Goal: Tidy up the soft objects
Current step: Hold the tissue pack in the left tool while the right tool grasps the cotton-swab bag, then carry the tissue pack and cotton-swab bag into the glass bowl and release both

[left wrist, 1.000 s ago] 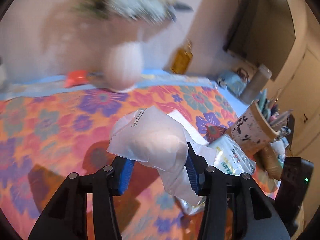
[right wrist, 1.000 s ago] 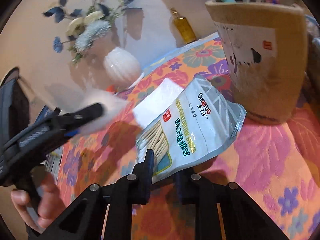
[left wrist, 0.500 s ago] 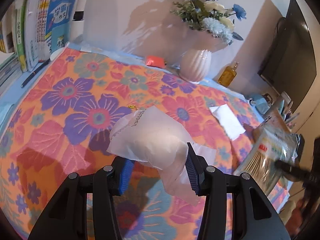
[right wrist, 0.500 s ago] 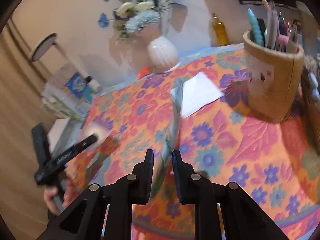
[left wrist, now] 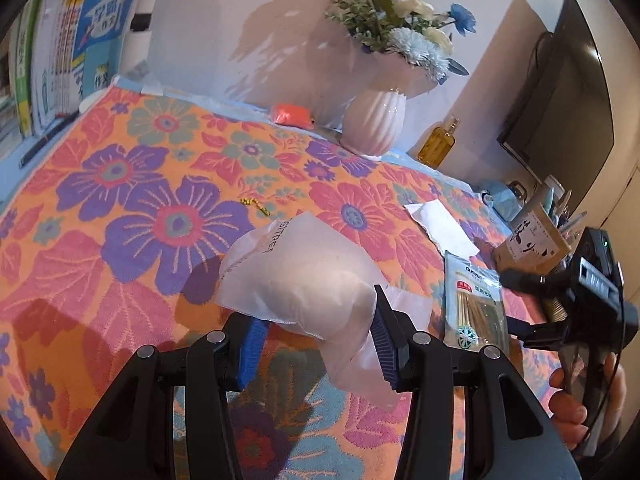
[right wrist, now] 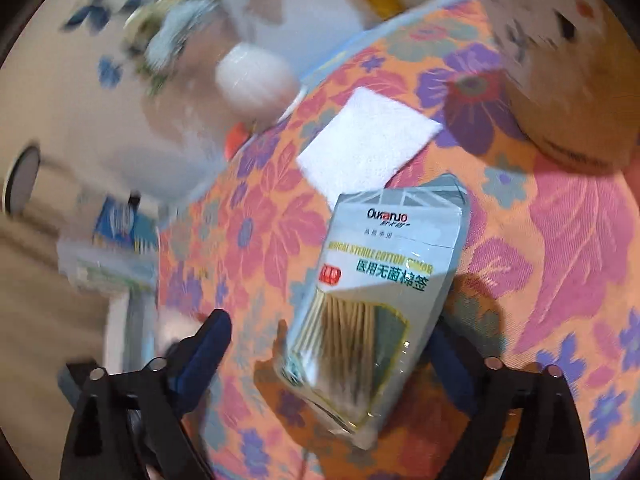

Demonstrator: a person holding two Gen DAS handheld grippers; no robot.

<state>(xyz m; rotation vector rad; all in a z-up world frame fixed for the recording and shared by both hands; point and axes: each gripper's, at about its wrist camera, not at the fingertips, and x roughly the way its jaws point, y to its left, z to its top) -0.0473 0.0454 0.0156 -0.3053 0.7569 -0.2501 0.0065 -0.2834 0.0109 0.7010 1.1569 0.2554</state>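
- Left gripper [left wrist: 314,330]: jaws clamped on a white soft pouch [left wrist: 296,280], held above the floral worktop [left wrist: 120,184] at lower centre of the frame.
- Right gripper [right wrist: 332,354]: jaws spread wide; the cotton swab packet [right wrist: 372,300] lies flat between them, just below a white pad [right wrist: 366,142].
- Step, as judged: packet set down, pouch awaiting placement.
- Next move calls for lowering the pouch beside the packet.

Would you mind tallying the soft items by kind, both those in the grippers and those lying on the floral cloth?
Translucent bag of soft white filling, clamped in the left gripper: 1
Cotton swab pack, lying between the open fingers of the right gripper: 1
White pad on the cloth: 1
Total: 3
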